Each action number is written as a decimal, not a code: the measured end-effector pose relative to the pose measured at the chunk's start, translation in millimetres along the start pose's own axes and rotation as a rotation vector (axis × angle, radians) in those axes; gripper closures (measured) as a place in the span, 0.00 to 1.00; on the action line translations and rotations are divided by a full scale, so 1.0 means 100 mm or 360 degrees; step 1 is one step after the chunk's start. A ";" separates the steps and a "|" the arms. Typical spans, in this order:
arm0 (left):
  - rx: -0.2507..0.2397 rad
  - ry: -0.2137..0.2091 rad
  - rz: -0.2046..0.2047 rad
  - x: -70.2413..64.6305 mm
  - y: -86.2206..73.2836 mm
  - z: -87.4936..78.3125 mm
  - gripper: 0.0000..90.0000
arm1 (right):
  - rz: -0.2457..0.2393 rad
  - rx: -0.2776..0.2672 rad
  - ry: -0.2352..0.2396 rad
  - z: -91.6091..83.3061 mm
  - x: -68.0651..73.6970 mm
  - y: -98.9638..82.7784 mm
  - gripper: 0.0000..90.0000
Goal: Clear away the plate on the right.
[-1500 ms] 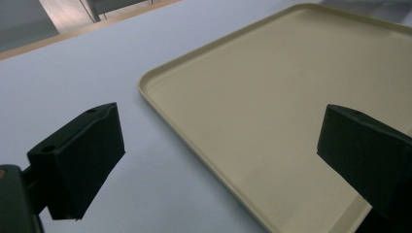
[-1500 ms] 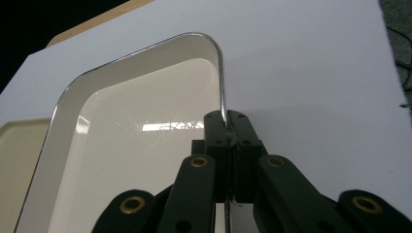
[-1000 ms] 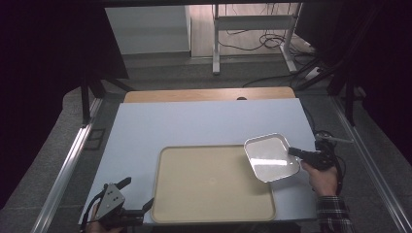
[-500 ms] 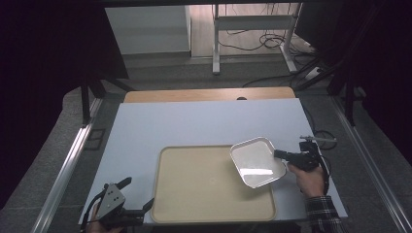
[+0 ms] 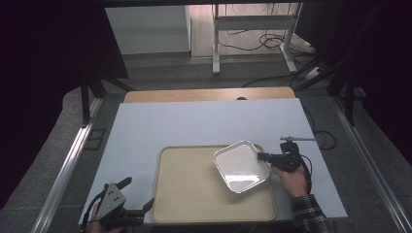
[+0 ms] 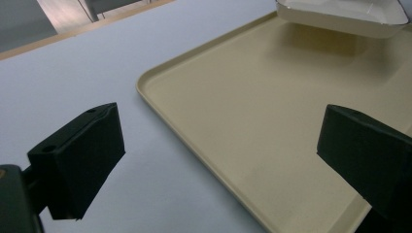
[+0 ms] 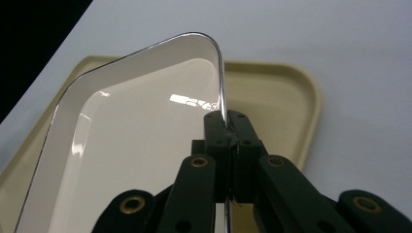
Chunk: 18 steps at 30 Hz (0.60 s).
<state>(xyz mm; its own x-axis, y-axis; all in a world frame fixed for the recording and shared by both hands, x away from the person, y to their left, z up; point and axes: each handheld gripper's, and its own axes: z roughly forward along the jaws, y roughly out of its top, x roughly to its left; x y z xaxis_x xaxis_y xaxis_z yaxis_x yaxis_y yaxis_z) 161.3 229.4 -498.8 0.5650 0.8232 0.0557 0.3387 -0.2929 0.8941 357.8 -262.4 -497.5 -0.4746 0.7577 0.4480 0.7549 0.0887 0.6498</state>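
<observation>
The right gripper is clamping the rim of a shiny white dish, its jaws pinched tight on the edge, and the dish is reaching out ahead of it, over the near-right part of the beige tray. In the left gripper view the dish is sitting clear of the tray floor, with a shadow under it. The person's right hand is gripping just behind those jaws, a plaid sleeve trailing back. The left gripper is resting released, jaws spread wide, with the tray's near-left corner lying right in front of it on the white table.
</observation>
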 end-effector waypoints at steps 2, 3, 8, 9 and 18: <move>0.0000 0.0000 -0.0001 0.00 0.00 0.00 0.03 | -0.0006 0.0008 0.0007 0.05 0.04 0.00 0.99; 0.0000 -0.0001 -0.0001 0.00 0.00 0.00 0.03 | -0.0010 0.0017 0.0010 0.08 0.06 0.00 0.99; 0.0000 -0.0001 0.0000 0.00 0.00 0.00 0.03 | -0.0037 0.0044 0.0021 0.21 0.18 0.00 0.99; 0.0000 -0.0001 0.0001 0.00 0.00 0.00 0.03 | -0.0036 0.0048 0.0022 0.24 0.21 0.00 0.99; 0.0000 -0.0003 0.0003 0.00 0.00 0.00 0.03 | -0.0067 0.0095 0.0010 0.50 0.37 0.01 0.99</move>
<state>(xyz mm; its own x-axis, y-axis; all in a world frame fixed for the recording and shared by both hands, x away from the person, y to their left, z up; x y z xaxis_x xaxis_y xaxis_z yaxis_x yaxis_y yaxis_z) 161.3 229.5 -498.8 0.5670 0.8218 0.0562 0.3377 -0.2942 0.8941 363.7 -202.3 -511.3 -0.5093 0.7482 0.4252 0.7597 0.1588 0.6306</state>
